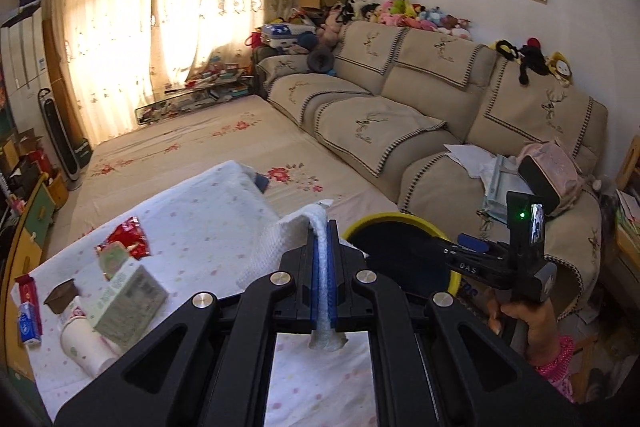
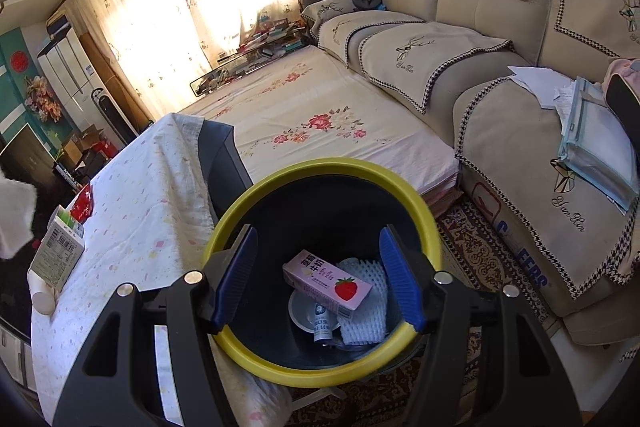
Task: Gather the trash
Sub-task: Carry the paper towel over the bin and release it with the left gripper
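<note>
My left gripper (image 1: 323,227) is shut on a white paper towel (image 1: 280,247) and holds it above the table, just left of the yellow-rimmed black bin (image 1: 404,218). The towel's edge shows at the far left of the right wrist view (image 2: 14,219). My right gripper (image 2: 318,267) is open and empty, hovering over the bin (image 2: 248,211). Inside the bin lie a pink strawberry milk carton (image 2: 326,279), a white foam net (image 2: 368,319) and a small bottle (image 2: 322,323). On the table remain a red wrapper (image 1: 130,233), a green carton (image 1: 128,295), a brown cup (image 1: 60,295) and a white cup (image 1: 86,347).
The table wears a white dotted cloth (image 1: 192,227). A beige sofa (image 1: 400,115) with papers and a pink bag (image 1: 552,167) stands on the right. A flowered mattress (image 2: 304,107) lies beyond the bin. Cabinets line the left wall.
</note>
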A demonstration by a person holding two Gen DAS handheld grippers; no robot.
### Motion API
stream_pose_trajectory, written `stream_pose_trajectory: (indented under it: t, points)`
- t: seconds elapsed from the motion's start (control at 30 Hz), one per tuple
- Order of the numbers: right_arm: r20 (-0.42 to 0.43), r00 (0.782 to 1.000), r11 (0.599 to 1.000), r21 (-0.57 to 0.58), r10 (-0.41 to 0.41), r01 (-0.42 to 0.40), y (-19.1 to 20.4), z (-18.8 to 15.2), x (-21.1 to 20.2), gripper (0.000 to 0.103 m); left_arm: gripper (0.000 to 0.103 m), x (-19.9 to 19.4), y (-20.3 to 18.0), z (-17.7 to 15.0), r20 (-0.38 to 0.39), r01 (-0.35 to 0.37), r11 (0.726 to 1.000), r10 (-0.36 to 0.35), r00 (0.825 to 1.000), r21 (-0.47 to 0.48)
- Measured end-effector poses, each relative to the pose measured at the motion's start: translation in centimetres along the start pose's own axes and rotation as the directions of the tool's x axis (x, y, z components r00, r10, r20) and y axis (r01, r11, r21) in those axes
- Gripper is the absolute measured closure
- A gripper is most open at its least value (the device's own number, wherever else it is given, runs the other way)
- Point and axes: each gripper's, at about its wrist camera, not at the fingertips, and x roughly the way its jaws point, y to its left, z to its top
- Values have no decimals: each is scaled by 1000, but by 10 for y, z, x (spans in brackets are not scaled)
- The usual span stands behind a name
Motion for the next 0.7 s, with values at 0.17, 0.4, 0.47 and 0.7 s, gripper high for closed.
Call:
stream_pose_trajectory:
  t: [0.17,0.4,0.47,0.7]
  points:
    - [9,1000,1000,24,-20,20,-23,-2,-10,42,99,53,-41,3,-61,76,997,-75,995,27]
    - [5,998,995,69,-68,68,-60,-7,-17,42,99,145,-77,-3,-187,123,992,-114,976,36]
    - [4,997,993,85,-77,76,-69,-8,-18,41,98,168,-86,-7,-226,130,991,-118,967,35]
    - [1,997,992,101,-75,75,-81,-11,-19,41,39,224,-105,-24,-319,85,995,-63,946,56]
